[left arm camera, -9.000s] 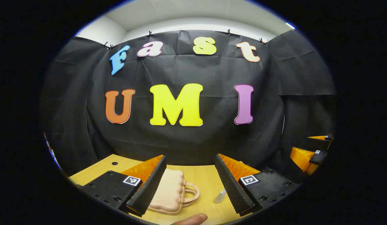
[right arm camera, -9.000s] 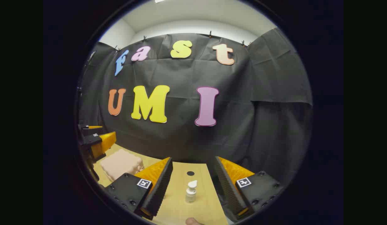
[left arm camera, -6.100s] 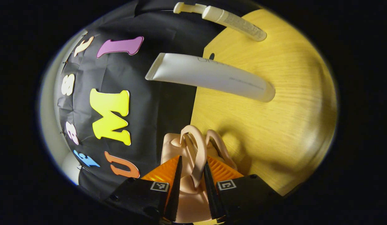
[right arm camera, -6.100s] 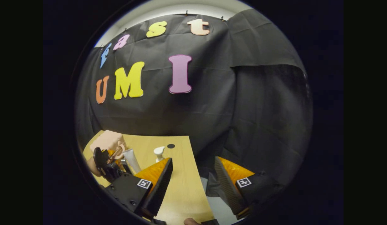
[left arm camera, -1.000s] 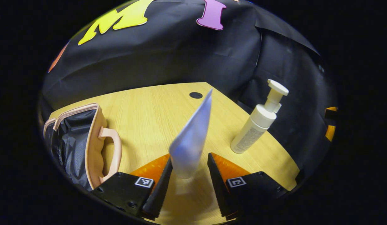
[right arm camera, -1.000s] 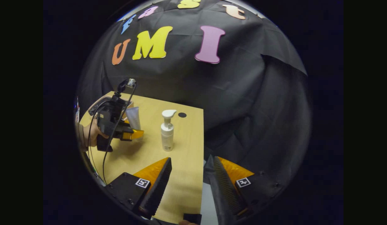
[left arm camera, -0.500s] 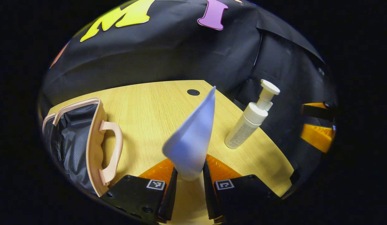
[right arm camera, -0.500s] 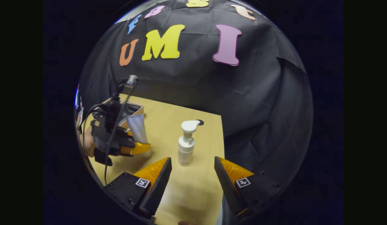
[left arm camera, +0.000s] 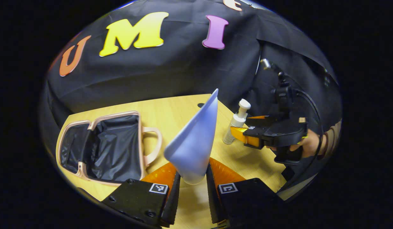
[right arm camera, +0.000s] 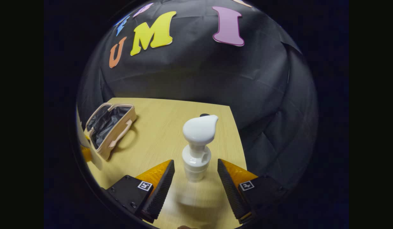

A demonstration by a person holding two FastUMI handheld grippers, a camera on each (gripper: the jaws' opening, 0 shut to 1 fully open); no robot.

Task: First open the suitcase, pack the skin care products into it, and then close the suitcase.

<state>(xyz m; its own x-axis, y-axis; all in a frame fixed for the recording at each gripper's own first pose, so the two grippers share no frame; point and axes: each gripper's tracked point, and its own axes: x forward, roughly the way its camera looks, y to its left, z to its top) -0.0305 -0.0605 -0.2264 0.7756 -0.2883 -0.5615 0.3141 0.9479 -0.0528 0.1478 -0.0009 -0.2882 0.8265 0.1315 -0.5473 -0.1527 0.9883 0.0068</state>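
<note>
The small pink suitcase (left arm camera: pixel 148 149) lies open on the wooden table (left arm camera: pixel 171 108), its dark lining showing. My left gripper (left arm camera: pixel 193 194) is shut on the cap end of a pale tube (left arm camera: pixel 193 143), which points up and away, to the right of the suitcase. A white pump bottle (right arm camera: pixel 196 152) stands upright between the fingers of my open right gripper (right arm camera: pixel 194 184), with gaps on both sides. The left gripper view shows that bottle (left arm camera: pixel 236 122) at the right gripper (left arm camera: pixel 242 125), which a hand (left arm camera: pixel 307 144) holds. In the right gripper view the suitcase (right arm camera: pixel 120 132) lies far left.
A round cable hole (left arm camera: pixel 200 105) sits near the table's far edge. The table's right edge (right arm camera: pixel 240 149) runs close beside the pump bottle, with black cloth beyond it. Bare wood lies between the suitcase and the bottle.
My left gripper has risen and pulled back with the tube, bringing the whole open suitcase into its view. My right gripper has moved forward until its fingers flank the pump bottle.
</note>
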